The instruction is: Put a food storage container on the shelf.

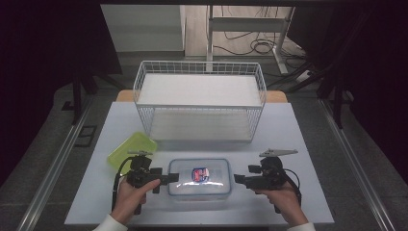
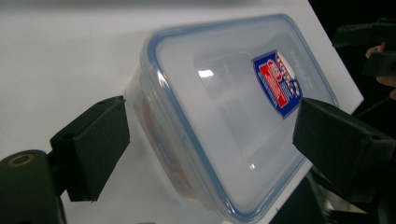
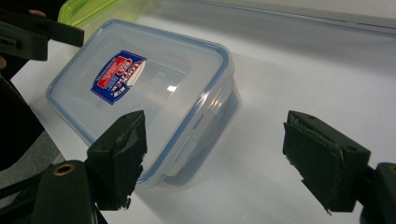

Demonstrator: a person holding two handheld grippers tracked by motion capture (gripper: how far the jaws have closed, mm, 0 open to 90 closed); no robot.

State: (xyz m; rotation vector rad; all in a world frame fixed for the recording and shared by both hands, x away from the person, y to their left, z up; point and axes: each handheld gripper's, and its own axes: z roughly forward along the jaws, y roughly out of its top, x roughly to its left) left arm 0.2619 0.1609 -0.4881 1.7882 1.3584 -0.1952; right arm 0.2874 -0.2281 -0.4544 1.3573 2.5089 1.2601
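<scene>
Pale rectangular desk (image 1: 298, 144). On it: a white wire two-tier rack (image 1: 199, 98) at the rear, a lime-green plastic lid (image 1: 131, 149) front left. A clear plastic box with blue-rimmed lid (image 1: 199, 179) lies front centre.

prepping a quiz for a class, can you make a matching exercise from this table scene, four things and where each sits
Things:
1. clear container
2. green tray
3. wire rack
4. right gripper

Places:
A. at the far side of the table
B. just off the container's right end, jaws open
C. between the two grippers, lid on
D. behind the left gripper

Pairs: 1-C, 2-D, 3-A, 4-B
</scene>
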